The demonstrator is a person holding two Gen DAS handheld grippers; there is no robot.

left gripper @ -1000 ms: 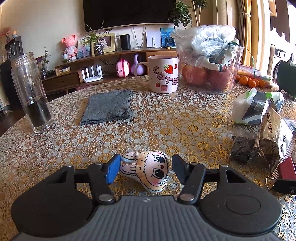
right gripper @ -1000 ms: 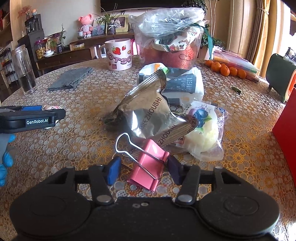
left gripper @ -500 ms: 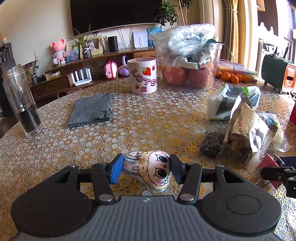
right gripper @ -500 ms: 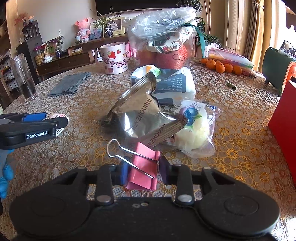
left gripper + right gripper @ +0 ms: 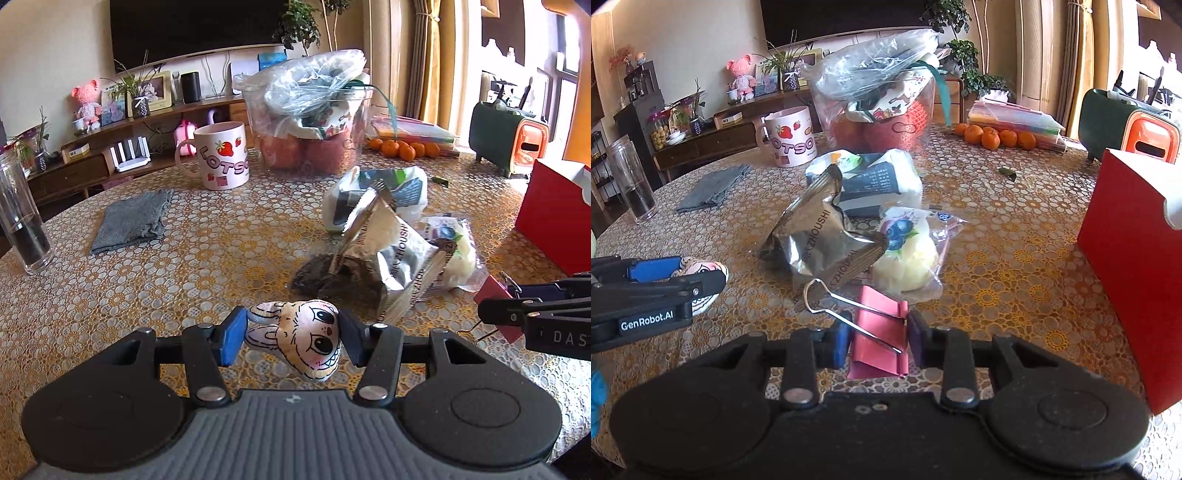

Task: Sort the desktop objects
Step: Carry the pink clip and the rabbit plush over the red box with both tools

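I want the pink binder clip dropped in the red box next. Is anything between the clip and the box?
Nothing visible. The right tool grips the pink binder clip, and only bare tablecloth lies toward the red box. The snack bags sit behind the clip, off that path.

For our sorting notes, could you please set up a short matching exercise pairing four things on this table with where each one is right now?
Things:
1. bunny plush
2. pink binder clip
3. grey cloth
4. strawberry mug

Places:
A. flat on the tablecloth, between the mug and the glass jar
B. clamped in the right tongs
C. standing beside the clear tub of apples
D. clamped in the left tongs

Pairs: 1-D, 2-B, 3-A, 4-C
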